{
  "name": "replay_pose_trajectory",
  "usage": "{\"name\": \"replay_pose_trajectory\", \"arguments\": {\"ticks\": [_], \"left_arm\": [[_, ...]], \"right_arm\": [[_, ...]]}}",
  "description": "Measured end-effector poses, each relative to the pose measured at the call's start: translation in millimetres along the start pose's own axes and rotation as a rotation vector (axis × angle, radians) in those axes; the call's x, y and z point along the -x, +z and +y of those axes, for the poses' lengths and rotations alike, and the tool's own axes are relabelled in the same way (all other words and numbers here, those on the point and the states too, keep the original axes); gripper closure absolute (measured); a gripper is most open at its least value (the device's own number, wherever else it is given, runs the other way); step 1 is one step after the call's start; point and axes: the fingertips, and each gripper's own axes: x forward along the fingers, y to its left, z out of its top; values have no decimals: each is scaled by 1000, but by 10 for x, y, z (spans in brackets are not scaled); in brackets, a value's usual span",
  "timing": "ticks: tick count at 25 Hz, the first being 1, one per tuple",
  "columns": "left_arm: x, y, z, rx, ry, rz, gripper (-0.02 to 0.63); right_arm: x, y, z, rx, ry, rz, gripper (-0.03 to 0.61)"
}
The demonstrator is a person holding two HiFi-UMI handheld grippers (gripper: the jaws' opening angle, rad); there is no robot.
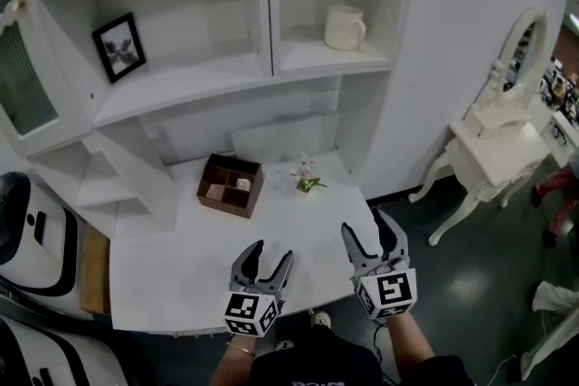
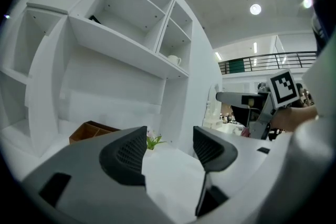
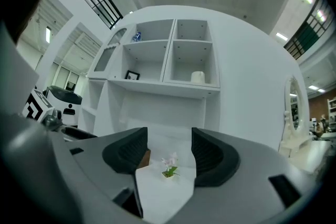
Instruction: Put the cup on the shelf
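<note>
A cream cup [image 1: 344, 27] with a handle stands upright in the right-hand shelf compartment [image 1: 335, 57]; it also shows small in the left gripper view as the cup [image 2: 174, 60] and in the right gripper view as the cup [image 3: 197, 77]. My left gripper [image 1: 269, 263] hovers over the white desk's front edge, open and empty. My right gripper [image 1: 373, 237] is just to its right, also open with nothing between its jaws. Both grippers are far below and in front of the cup.
On the white desk [image 1: 181, 258] sit a brown wooden organiser box [image 1: 230, 184] and a tiny potted plant [image 1: 308, 180]. A framed picture [image 1: 119, 46] leans in the left shelf compartment. A white dressing table with an oval mirror [image 1: 507, 117] stands at right.
</note>
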Motion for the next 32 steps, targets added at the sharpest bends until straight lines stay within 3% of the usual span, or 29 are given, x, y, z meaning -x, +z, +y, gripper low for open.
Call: {"name": "replay_pose_trajectory", "arguments": {"ticks": [10,17,26,30,32], "left_arm": [[48,-321,47,24,26,46,337],[-11,-286,44,18,23,35,342],[-43,-232,-30,4,4,-1,584],[-58,-234,-97,13,-15,-9,609],[-65,-237,-121,11,-20,-8,610]], "right_arm": [[199,-866,205,-93,-6,179,309],[170,-876,163,-80,-5,184,317],[158,-822,249,-44,22,163,484],[155,-764,219,-40,24,144,567],[159,-746,233,-41,38,136,568]]}}
